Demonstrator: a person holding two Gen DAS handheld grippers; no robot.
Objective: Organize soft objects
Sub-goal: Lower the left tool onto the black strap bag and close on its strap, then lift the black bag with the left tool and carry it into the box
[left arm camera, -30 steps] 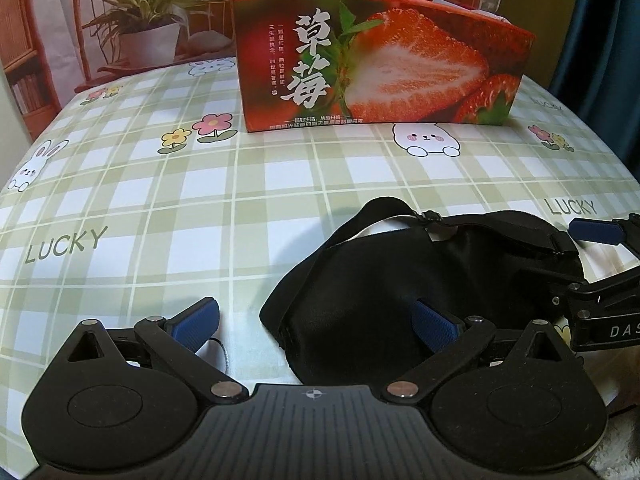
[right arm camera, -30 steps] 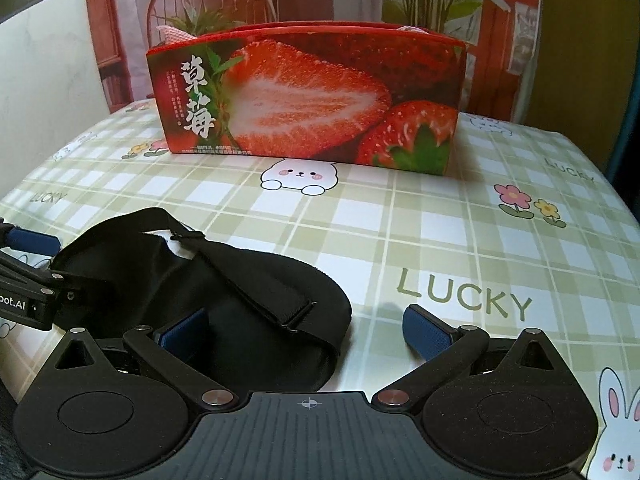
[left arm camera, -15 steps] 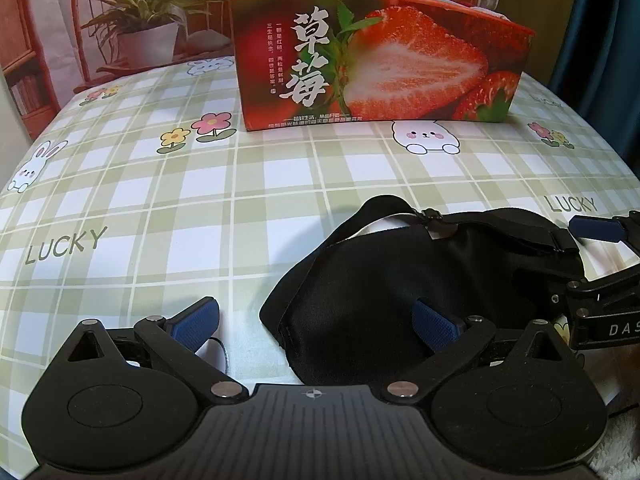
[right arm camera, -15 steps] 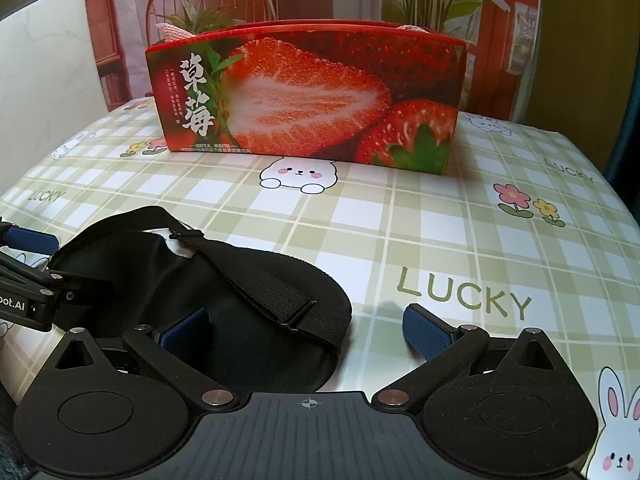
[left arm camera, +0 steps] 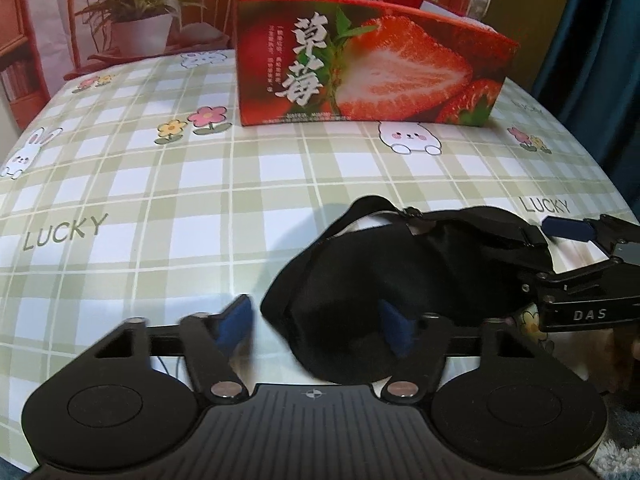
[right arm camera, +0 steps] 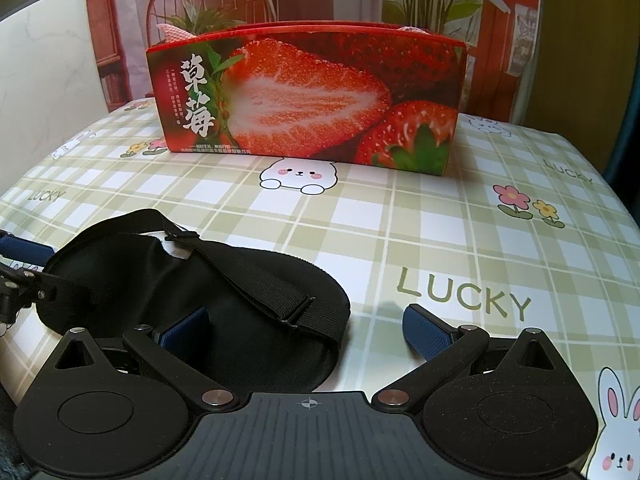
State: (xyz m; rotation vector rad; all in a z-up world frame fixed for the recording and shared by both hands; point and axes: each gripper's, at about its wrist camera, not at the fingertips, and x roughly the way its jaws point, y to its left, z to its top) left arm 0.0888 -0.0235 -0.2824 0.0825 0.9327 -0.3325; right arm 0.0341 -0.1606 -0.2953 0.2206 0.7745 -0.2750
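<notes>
The left gripper [left arm camera: 316, 320] is closing around the black mask [left arm camera: 400, 276] edge. The right gripper [right arm camera: 304, 328] is wide apart over the mask's other end.

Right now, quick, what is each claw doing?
Left gripper: jaws closing around the edge of the black eye mask, not pinched yet.
Right gripper: open, mask's other end between its fingers.

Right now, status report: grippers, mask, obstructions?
Left gripper closing around eye mask edge. Right gripper open, straddling the other end. Strawberry box path clear.
</notes>
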